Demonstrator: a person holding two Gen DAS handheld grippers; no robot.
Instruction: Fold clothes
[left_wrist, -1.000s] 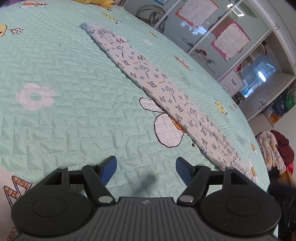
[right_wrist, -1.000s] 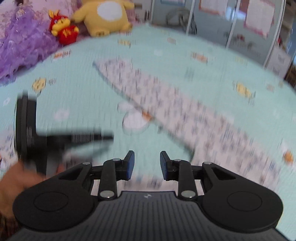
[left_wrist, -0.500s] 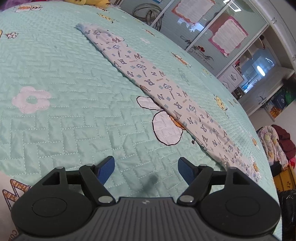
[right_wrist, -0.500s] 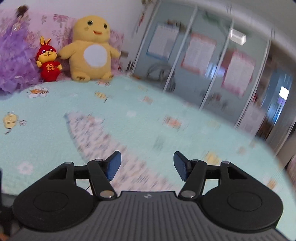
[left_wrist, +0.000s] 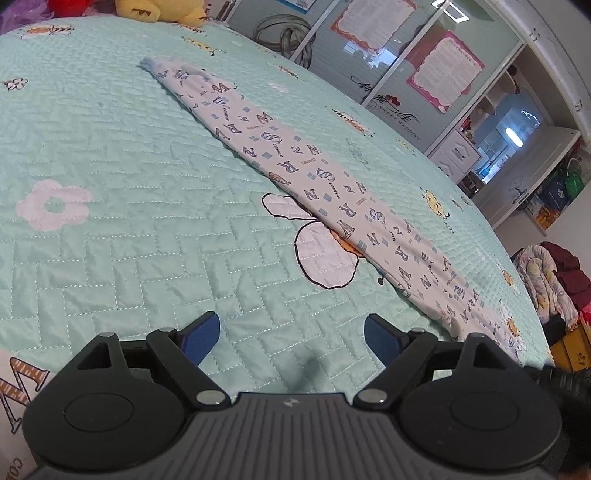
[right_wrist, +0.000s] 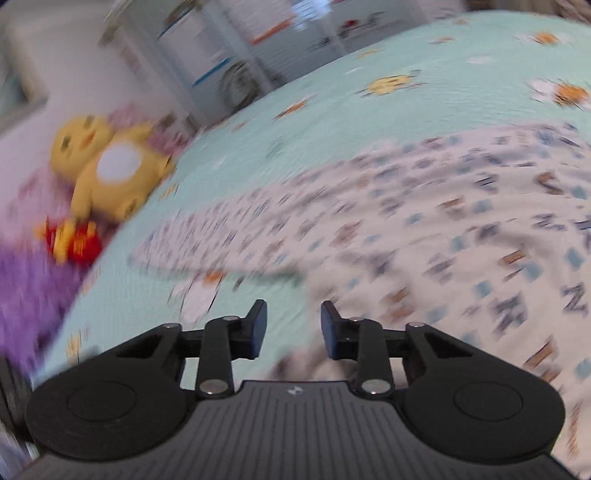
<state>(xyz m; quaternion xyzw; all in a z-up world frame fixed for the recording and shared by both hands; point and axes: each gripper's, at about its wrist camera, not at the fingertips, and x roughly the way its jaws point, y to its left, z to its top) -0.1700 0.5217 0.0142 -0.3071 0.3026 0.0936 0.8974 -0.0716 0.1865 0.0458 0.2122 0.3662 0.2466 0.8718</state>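
We see the letter-printed garment (left_wrist: 332, 192) lying as a long narrow strip on the mint quilted bed (left_wrist: 110, 155). Our left gripper (left_wrist: 291, 336) is opening over bare quilt (nothing between its jaws); our right gripper (right_wrist: 291, 321) is closing, empty, just above the garment.

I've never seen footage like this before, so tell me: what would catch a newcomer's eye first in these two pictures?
First, the long white garment printed with letters, folded into a narrow strip and lying slantwise across the mint green quilted bedspread. Next, the yellow plush toy at the bed's far end, beside a small red toy, both blurred. Lastly, the black grippers fill each view's bottom: the left gripper opening over bare quilt, the right gripper closing on nothing at the garment's edge.
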